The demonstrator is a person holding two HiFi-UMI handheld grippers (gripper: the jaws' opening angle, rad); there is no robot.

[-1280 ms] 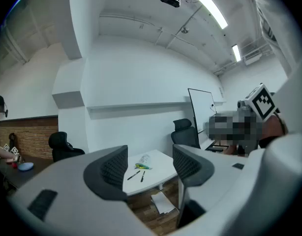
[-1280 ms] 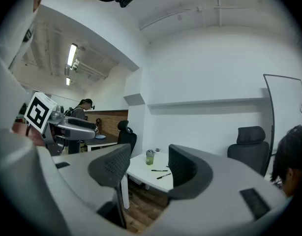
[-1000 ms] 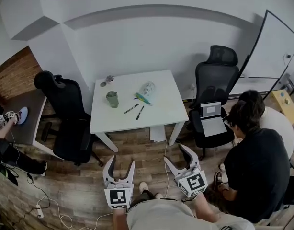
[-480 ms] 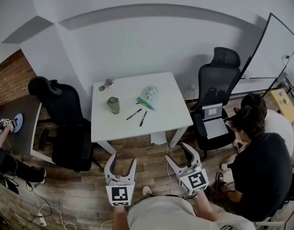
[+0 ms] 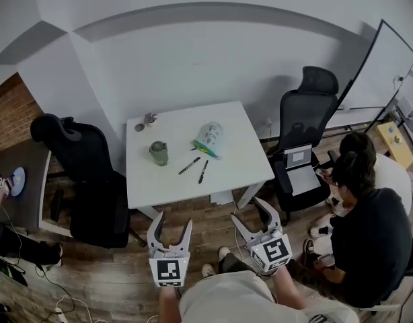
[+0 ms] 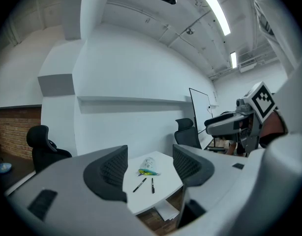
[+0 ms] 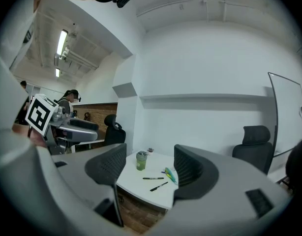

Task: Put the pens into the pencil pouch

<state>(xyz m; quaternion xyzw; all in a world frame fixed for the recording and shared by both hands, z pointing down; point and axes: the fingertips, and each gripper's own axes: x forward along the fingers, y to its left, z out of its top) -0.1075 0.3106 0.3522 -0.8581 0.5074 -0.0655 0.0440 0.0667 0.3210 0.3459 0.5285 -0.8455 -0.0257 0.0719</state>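
Hovering nearest, short of the bench (image 5: pixel 159 188), the left tongs (image 5: pixel 173 222) and right tongs (image 5: pixel 250 212) both stand spread, nothing between their jaws. On the bench lie a left pen (image 5: pixel 189 165) and right pen (image 5: pixel 203 171), close but apart. Just beyond them rests the pencil pouch (image 5: pixel 209 137), with a green cup (image 5: pixel 158 153) to the left.

Head view: high, steeply downward, well back from the white table (image 5: pixel 159 180). Both gripper views: low, forward-facing, sharing that distant table.
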